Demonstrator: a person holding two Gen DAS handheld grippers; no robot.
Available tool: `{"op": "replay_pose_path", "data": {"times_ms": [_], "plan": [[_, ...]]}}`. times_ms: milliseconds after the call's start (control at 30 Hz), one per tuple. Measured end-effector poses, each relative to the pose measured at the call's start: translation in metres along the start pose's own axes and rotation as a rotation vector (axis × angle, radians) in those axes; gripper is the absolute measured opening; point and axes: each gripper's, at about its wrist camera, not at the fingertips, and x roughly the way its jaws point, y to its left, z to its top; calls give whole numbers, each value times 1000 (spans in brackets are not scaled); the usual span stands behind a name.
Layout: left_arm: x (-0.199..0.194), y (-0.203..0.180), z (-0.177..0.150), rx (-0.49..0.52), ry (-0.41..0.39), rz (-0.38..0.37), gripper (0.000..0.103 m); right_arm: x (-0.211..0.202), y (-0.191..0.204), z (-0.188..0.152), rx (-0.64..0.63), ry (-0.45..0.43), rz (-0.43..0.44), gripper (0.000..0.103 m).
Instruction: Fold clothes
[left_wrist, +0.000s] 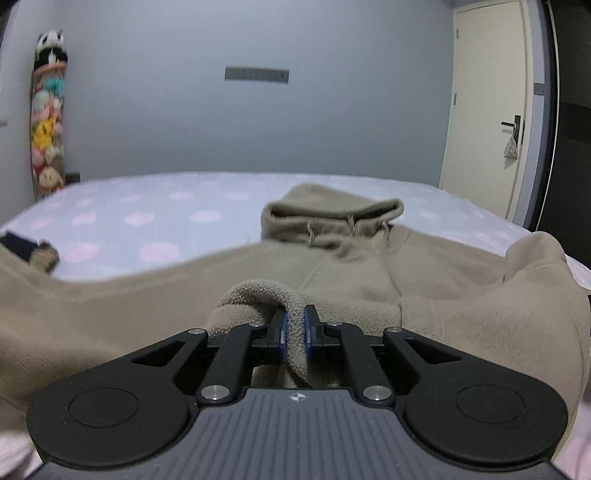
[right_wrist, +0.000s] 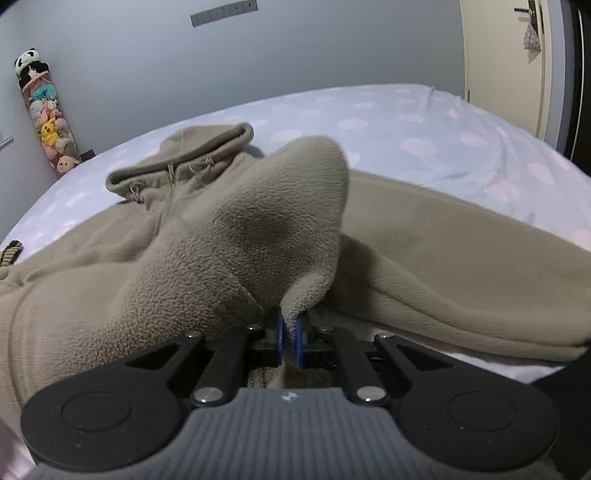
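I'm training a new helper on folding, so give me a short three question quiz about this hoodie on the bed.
1. True or false: both grippers are shut on the hoodie.
2. Which way does the hood lie from the grippers: A near, B far, C under them?
3. What pattern is on the bedsheet?

Key
1. True: the left gripper and the right gripper each pinch a fleece fold.
2. B.
3. Pale pink cloud-like blotches.
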Motion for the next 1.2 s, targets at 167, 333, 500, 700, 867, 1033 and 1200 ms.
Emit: {"op": "replay_pose_path", "data": {"times_ms": [167, 333, 500, 700, 867, 1033, 1200], "plan": [[-9, 7, 4, -23, -16, -32, 28, 3, 6, 1, -13, 19, -14, 14], [-31, 9, 12, -38, -37, -89, 62, -20, 10, 7, -30, 4, -38, 26], [-62, 17, 12, -49, -35, -125, 74, -54, 8, 8, -39, -15, -50, 47], [-78, 14, 6, -7, 55, -123, 74, -67, 15, 25, -168, 105, -28, 49], [-69, 4, -13, 87, 192, -100, 74, -85, 31, 37, -419, 216, 12, 61], [-57, -2, -29, 190, 258, -49, 74, -89, 35, 37, -672, 336, 59, 61], [-42, 5, -35, 162, 242, -68, 74, -47, 14, 29, -693, 423, 57, 63]]}}
